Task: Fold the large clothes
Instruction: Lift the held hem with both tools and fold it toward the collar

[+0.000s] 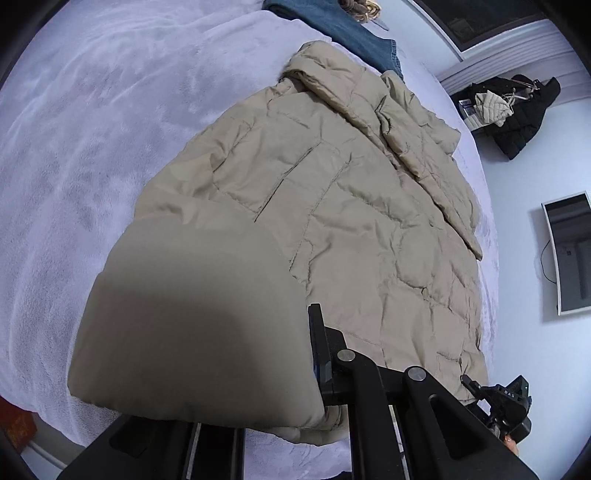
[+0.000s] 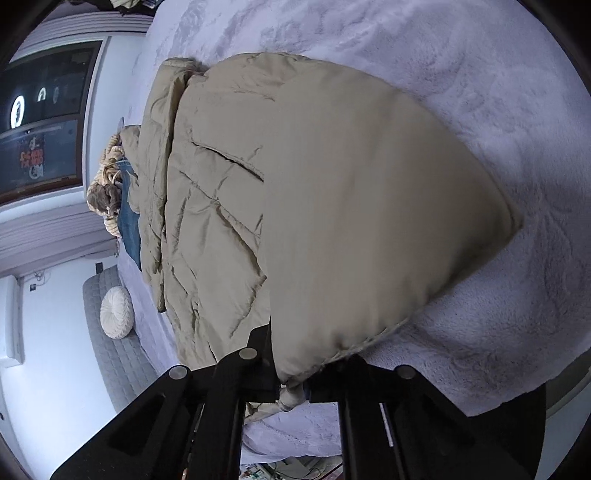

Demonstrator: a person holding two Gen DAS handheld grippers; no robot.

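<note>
Puffer coat (image 1: 332, 206) lies flat along the bed (image 1: 92, 147). Left gripper (image 1: 314, 398) and right gripper (image 2: 291, 391) each clamp 1 hem corner. Lift both evenly; carry hem toward collar.

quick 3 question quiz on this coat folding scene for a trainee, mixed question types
1. True or false: both claws are shut on the coat's hem.
2. What lies just past the coat's collar? A) jeans B) a towel C) a laptop
3. Fill in: the coat lies on a pale, fluffy ____.

Key
1. True: the left claw and right claw each pinch the hem of the coat, and the hem rises off the bed at each claw.
2. A: the jeans lie beyond the collar.
3. blanket
</note>
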